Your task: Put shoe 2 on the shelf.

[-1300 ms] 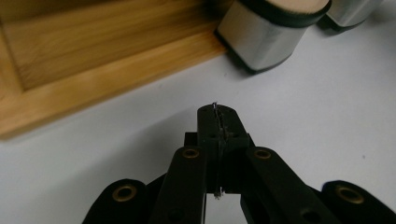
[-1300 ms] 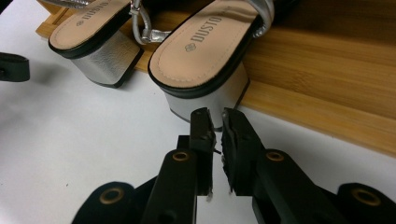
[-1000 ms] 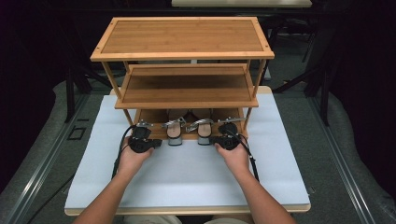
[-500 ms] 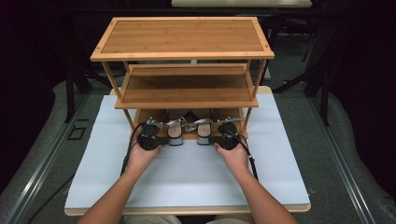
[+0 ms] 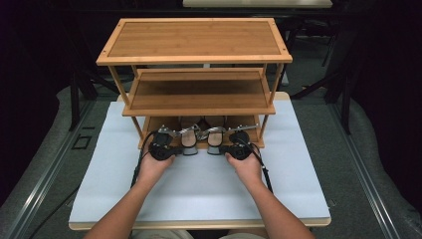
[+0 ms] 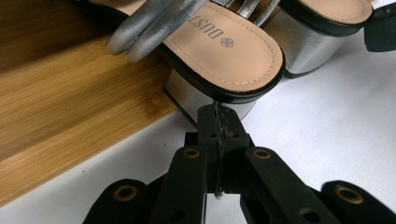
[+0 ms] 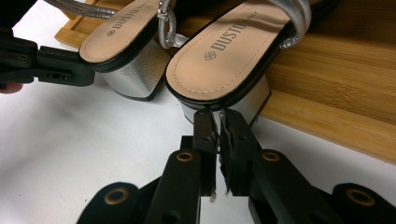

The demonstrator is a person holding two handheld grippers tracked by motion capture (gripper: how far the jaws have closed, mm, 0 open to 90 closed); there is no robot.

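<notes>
I have both sets of tongs down at the front edge of the bottom shelf (image 5: 249,138) of the bamboo rack (image 5: 194,37), low in the centre of the high view. The pair of silver block-heel sandals sits on that shelf with the heels overhanging the white surface (image 5: 199,184).

In the left gripper view, my left tongs (image 6: 218,114) are pressed fully together, holding nothing, with the tips right up against the silver heel of the left sandal (image 6: 224,51) at upper centre. In the right gripper view, my right tongs (image 7: 215,122) are all but closed, a thin slit between the jaws, empty too, with the tips at the heel of the right sandal (image 7: 219,60). Whether either tip actually touches I cannot tell.

I judge the step to be nudging the pair further onto the shelf, each heel pushed with closed tips. The next move calls for an even, level push from both hands, keeping the tips square on the heel blocks so the shoes don't twist or ride onto each other's loose straps (image 7: 166,28).
</notes>
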